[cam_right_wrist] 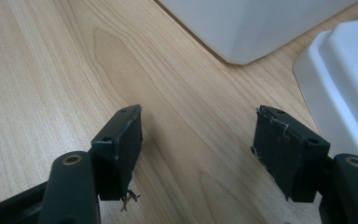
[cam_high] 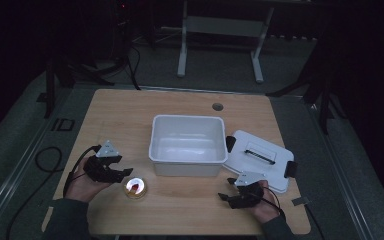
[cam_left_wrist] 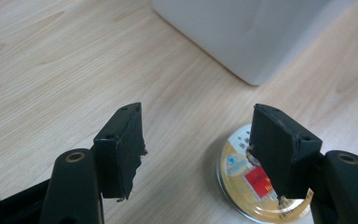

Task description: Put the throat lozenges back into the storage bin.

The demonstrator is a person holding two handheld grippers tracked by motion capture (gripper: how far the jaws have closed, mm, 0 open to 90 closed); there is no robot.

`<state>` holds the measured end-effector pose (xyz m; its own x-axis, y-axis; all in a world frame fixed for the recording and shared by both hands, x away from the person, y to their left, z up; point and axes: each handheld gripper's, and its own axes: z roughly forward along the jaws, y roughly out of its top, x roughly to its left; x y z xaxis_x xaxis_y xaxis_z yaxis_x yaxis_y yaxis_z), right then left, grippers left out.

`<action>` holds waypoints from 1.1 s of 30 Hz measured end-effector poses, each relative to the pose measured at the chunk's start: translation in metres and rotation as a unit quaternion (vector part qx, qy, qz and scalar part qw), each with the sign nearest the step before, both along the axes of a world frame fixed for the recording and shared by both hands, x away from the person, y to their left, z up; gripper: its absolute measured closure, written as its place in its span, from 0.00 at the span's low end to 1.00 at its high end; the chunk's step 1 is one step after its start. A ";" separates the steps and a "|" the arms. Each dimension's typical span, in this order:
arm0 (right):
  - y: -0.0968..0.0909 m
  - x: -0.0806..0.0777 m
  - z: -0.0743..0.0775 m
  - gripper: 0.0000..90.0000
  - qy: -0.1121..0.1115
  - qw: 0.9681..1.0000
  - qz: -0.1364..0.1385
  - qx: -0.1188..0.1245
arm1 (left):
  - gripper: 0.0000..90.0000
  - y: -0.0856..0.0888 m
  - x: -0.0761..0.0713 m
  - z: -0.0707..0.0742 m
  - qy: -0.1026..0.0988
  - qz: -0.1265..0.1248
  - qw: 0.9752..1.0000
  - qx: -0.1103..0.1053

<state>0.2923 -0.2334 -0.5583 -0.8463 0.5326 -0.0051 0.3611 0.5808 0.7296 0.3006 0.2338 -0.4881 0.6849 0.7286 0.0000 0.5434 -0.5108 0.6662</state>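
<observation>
A small round tin (cam_high: 135, 187) with a gold rim and a red label lies flat on the wooden table (cam_high: 130, 115), just in front of the white open bin (cam_high: 187, 137). My left gripper (cam_high: 122, 172) hovers at the tin's left, open. In the left gripper view the tin (cam_left_wrist: 242, 186) lies partly behind the right-hand jaw, and the gap of my left gripper (cam_left_wrist: 198, 116) holds nothing. My right gripper (cam_high: 225, 196) is low near the table's front right, open and empty (cam_right_wrist: 200, 114), over bare wood.
The bin's white lid (cam_high: 260, 160), with black clips at its sides, lies flat right of the bin and just beyond my right hand. The bin's corner (cam_right_wrist: 247, 23) and the lid's edge (cam_right_wrist: 345, 79) stand ahead of the right gripper. A cable trails off the table's left.
</observation>
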 end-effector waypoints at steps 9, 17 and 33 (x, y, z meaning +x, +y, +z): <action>-0.001 0.000 -0.001 0.35 -0.003 1.000 0.002 0.004 | 0.32 -0.007 0.002 0.006 0.014 -0.049 0.998 0.047; -0.001 -0.001 -0.001 0.35 -0.003 1.000 0.002 0.004 | 0.32 -0.017 -0.001 0.005 0.027 -0.112 0.990 0.077; -0.001 0.000 -0.001 0.34 -0.003 1.000 -0.003 0.003 | 0.29 -0.034 -0.001 0.000 0.043 -0.155 0.979 0.127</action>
<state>0.2919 -0.2346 -0.5593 -0.8436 0.5369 -0.0067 0.3600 0.5748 0.7349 0.2997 0.1996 -0.4882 0.8781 0.4707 0.0865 0.3854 -0.8026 0.4553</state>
